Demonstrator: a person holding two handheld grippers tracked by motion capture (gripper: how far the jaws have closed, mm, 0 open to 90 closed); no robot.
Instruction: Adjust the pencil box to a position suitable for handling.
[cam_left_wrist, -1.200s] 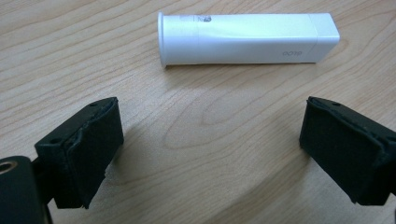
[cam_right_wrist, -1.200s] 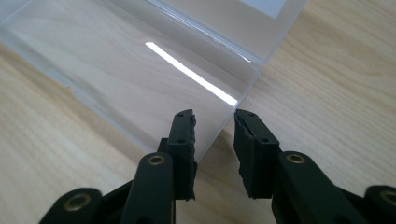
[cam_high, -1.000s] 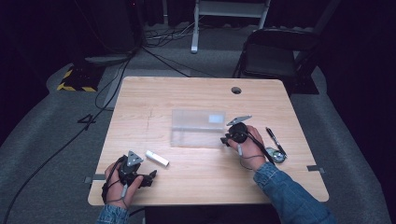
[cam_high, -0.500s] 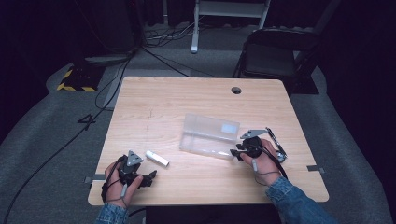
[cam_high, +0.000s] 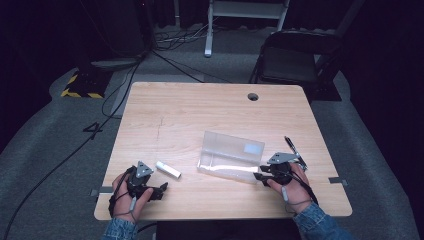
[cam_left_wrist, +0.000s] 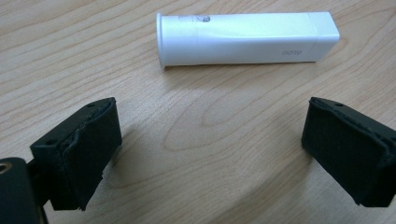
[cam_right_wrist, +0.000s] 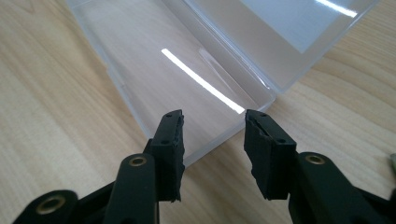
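At the table's six o'clock edge, my left fingers gape empty before the white tube, my right fingers half-open at the clear box; approach squarely.

Clear case cut off at top edge in right gripper view, pen too small to read

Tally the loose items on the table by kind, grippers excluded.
Clear plastic case, lid open: 1
White capped tube: 1
Black pen: 1
Total: 3
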